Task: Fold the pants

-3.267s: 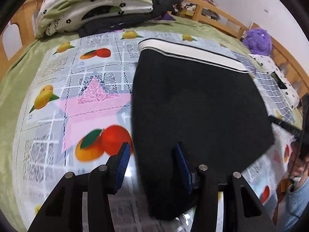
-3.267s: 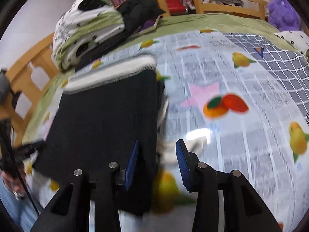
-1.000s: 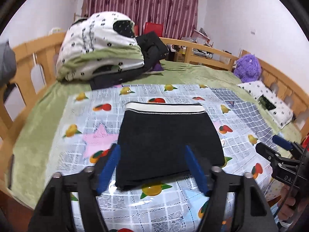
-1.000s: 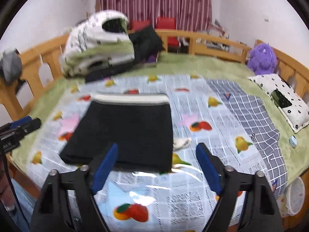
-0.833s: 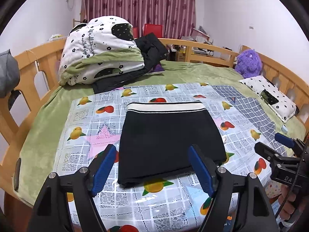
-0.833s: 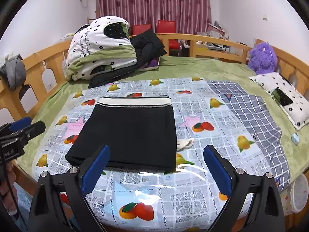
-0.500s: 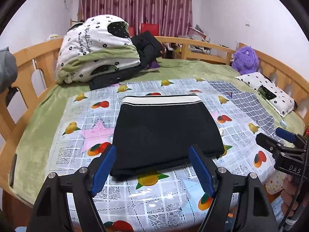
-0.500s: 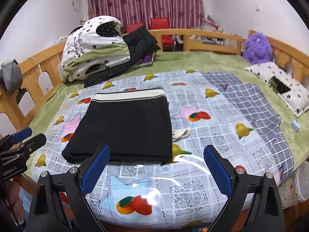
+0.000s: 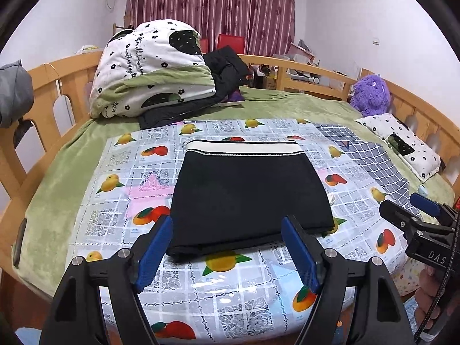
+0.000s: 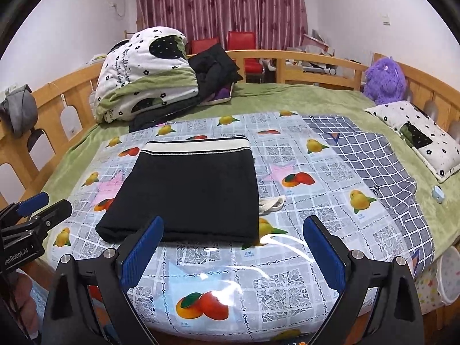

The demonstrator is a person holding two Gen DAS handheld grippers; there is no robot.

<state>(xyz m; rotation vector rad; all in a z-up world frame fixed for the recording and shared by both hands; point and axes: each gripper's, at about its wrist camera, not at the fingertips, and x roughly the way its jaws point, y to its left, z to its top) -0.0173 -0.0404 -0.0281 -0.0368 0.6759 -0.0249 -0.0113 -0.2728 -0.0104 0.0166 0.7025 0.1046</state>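
Now the black pants (image 9: 247, 195) lay folded into a compact rectangle on the fruit-print plastic sheet (image 9: 224, 296) covering the bed, white waistband (image 9: 243, 146) at the far edge and the folded edge toward the near side. A white drawstring (image 10: 271, 203) poked out from under the right side of the pants onto the sheet. The left gripper (image 9: 227, 247) was held back from the near edge of the bed, its blue-padded jaws spread wide and holding nothing, the near fold of the pants showing between them. The right gripper (image 10: 233, 248) hung likewise off the near edge, released and empty, jaws wide apart, clear of the cloth. Each gripper showed at the side of the other's view. At the far left a rolled white and green quilt (image 9: 149, 69) sat on a dark jacket (image 9: 227, 66), against the wooden bed rail (image 9: 51, 86). A purple plush toy (image 10: 383, 80) stood at the far right, near a spotted pillow (image 10: 419, 135), and a grey checked cloth (image 10: 373, 155) lay right of the pants, well apart from them
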